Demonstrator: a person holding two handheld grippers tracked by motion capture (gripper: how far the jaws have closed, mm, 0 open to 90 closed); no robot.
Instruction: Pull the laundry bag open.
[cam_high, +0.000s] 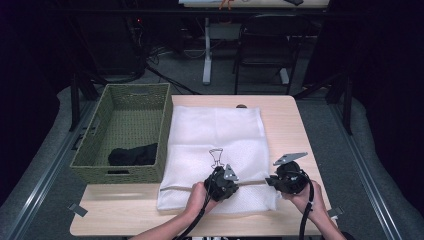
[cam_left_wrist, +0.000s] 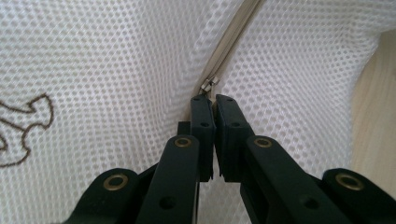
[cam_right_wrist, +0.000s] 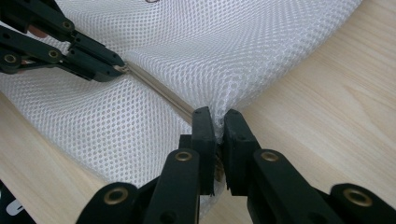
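Wooden table (cam_high: 295, 130), both grippers pinching mesh bag (cam_high: 215, 135).

Beyond the pale wooden table (cam_high: 295, 120), grey carpet floor (cam_high: 175, 70), dark folding chair (cam_high: 262, 35), white desk leg (cam_high: 207, 50).

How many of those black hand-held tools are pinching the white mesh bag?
2. The left tool is shut on the zipper pull midway along the mesh bag; the right tool is shut on the bag's edge at the zipper's end, nearer the table side.
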